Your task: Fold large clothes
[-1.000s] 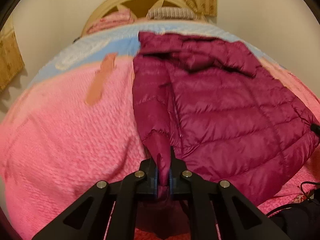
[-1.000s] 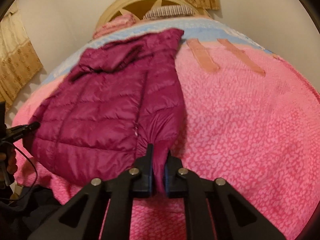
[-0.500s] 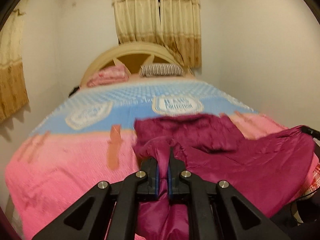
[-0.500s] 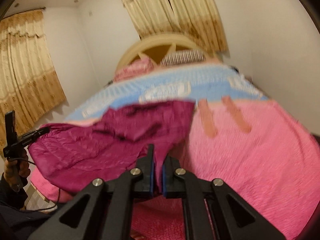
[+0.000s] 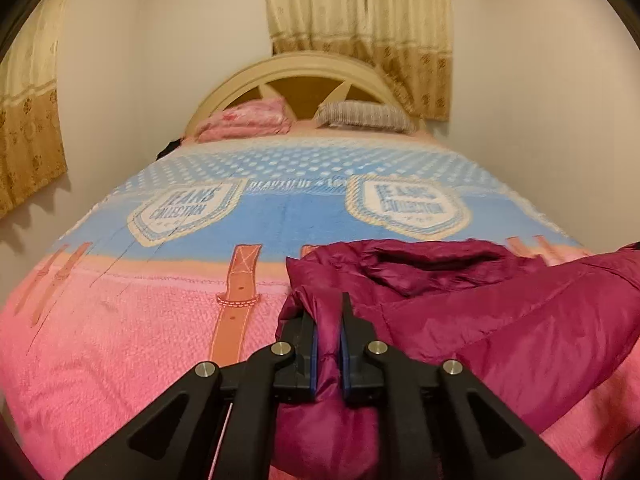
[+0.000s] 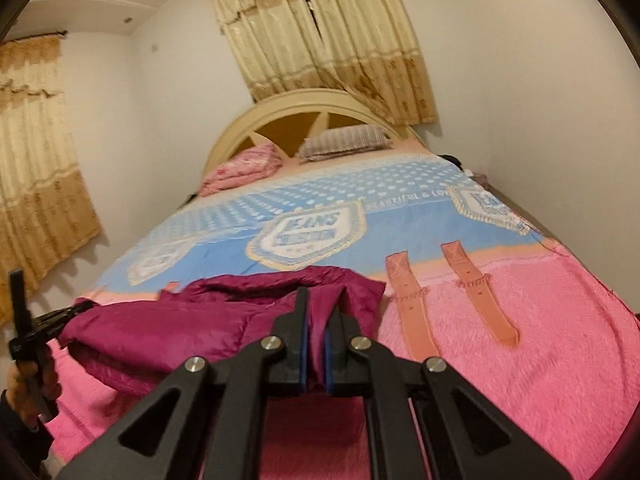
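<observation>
A maroon puffer jacket [image 5: 500,320] lies on the pink and blue bedspread [image 5: 120,340] near the foot of the bed. My left gripper [image 5: 327,320] is shut on a fold of the jacket's left lower edge, lifted off the bed. My right gripper [image 6: 318,312] is shut on the jacket's [image 6: 168,328] right lower edge, also lifted. The jacket's lower half is raised and folding toward its collar [image 5: 432,260]. The left gripper [image 6: 52,320] also shows at the left edge of the right wrist view.
The bed has a cream arched headboard [image 5: 304,76], a pink pillow [image 5: 248,118] and a striped pillow [image 5: 362,114]. Gold curtains [image 6: 320,36] hang behind. White walls stand close on both sides.
Both grippers have lifted the jacket's lower edge off the bed and carried it forward toward the collar. The views tilted up from the bedspread to the headboard and curtains.
</observation>
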Available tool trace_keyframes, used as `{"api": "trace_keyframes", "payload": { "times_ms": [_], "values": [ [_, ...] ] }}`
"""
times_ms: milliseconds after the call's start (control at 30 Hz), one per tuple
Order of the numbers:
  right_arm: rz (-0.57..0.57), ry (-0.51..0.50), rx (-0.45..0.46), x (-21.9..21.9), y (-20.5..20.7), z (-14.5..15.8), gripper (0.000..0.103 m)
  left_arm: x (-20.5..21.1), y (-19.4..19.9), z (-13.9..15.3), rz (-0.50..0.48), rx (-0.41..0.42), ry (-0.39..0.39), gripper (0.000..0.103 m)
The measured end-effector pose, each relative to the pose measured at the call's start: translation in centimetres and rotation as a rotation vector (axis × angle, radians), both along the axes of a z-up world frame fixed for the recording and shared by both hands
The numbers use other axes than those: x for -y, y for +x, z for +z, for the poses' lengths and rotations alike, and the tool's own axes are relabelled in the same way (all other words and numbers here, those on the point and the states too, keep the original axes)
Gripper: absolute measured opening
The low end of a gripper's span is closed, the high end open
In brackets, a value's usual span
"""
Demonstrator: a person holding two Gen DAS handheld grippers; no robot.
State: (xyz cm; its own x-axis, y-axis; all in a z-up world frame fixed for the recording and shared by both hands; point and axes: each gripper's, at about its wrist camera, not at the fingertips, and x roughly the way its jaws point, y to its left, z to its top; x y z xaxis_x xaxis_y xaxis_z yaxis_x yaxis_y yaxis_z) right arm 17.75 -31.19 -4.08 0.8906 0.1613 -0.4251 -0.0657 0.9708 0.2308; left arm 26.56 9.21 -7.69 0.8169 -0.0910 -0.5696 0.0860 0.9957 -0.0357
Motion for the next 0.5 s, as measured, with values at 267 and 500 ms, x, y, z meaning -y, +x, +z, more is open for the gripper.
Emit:
{"api": "trace_keyframes", "payload": {
  "times_ms": [267, 500],
  "values": [
    [-0.040, -0.013, -0.081, 0.6, 7.8, -1.8, 0.007, -1.6, 5.9, 0.0, 0.110, -0.022, -0.091, 0.057],
    [-0.062, -0.016, -0.169, 0.6, 13.7, -4.9, 0.007, -0.8, 8.9, 0.6, 0.237, 0.078, 0.024, 0.090]
  ]
}}
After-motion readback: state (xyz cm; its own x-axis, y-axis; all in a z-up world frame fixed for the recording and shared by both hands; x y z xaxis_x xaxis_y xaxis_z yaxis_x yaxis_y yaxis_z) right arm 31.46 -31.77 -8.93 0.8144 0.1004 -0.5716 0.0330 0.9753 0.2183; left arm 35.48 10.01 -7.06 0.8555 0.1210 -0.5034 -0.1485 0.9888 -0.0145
